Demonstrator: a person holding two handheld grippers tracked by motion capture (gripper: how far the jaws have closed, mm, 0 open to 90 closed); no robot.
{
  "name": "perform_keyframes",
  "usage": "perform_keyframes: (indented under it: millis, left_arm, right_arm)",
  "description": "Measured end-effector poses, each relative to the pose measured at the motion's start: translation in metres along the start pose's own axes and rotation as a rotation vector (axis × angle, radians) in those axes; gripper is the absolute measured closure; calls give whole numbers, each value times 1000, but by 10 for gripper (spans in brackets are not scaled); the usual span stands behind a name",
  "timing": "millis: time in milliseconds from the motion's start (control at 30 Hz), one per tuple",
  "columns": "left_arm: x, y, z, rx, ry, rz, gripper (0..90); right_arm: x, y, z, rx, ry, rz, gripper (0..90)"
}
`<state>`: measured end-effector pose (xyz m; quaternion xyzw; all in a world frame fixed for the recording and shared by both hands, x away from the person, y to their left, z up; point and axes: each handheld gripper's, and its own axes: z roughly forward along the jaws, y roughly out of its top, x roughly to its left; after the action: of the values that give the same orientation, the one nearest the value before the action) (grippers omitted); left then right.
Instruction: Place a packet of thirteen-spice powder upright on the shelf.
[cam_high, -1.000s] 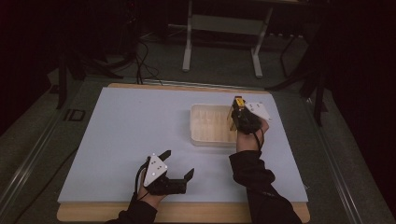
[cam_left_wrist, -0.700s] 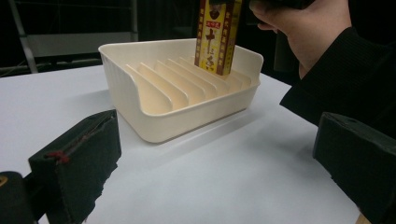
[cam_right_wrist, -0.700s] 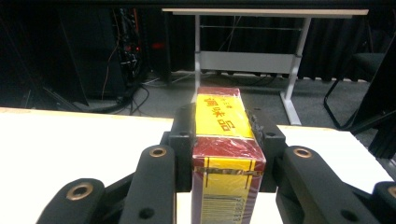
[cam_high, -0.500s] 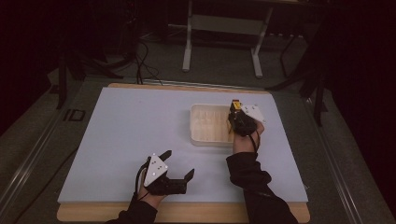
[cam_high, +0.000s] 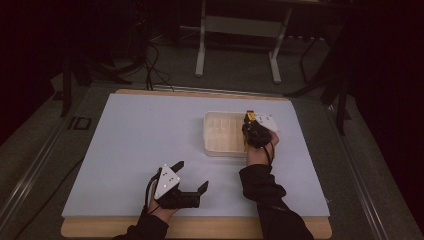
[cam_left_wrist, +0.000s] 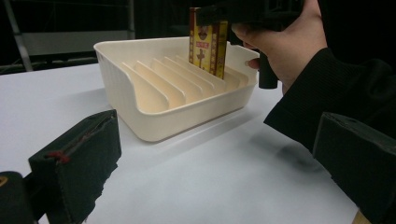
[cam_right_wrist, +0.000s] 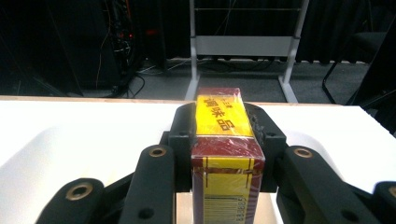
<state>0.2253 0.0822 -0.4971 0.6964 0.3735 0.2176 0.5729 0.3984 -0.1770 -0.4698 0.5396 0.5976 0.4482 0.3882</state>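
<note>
A cream tray (cam_high: 220, 131) with upright divider ribs (cam_left_wrist: 154, 86) sits right of the mat's middle. My right gripper (cam_high: 252, 129) is shut on a yellow and dark-red box (cam_right_wrist: 224, 135), which it holds upright at the tray's right end. In the left gripper view the box (cam_left_wrist: 208, 42) hangs with its lower edge level with the rib tops; I cannot tell whether it touches them. My left gripper (cam_high: 186, 186) rests open near the table's front edge. Nothing lies between its black pads (cam_left_wrist: 79, 161), and it points toward the tray.
A pale blue-white mat (cam_high: 125, 150) covers the table, with a wooden edge (cam_high: 200, 227) at the front. A person's dark sleeve (cam_high: 265, 190) lies over the mat behind the right gripper. A metal stand (cam_high: 240, 45) and cables are on the dark floor beyond.
My right gripper has shifted a little to the left and lower with the box, onto the tray's right end. The left gripper has not moved.
</note>
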Motion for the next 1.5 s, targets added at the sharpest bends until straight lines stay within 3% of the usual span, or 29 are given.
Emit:
perform_keyframes:
  millis: [433, 767, 967, 1233, 1500]
  left_arm:
    - [1, 0, 0, -3, -1, -5, 19]
    - [1, 0, 0, -4, -1, -6, 19]
    - [1, 1, 0, -6, -2, -8, 19]
    - [2, 1, 0, -8, -5, -6, 19]
    - [1, 1, 0, -3, -9, -10, 19]
  right_arm:
    - [-2, -19, 4, 38, -3, 14, 670]
    - [-2, -19, 3, 49, 9, 12, 657]
    - [-6, -15, 3, 83, 46, 10, 609]
    - [-8, 0, -5, 73, 80, -38, 560]
    - [-14, 15, -18, 72, 173, -75, 378]
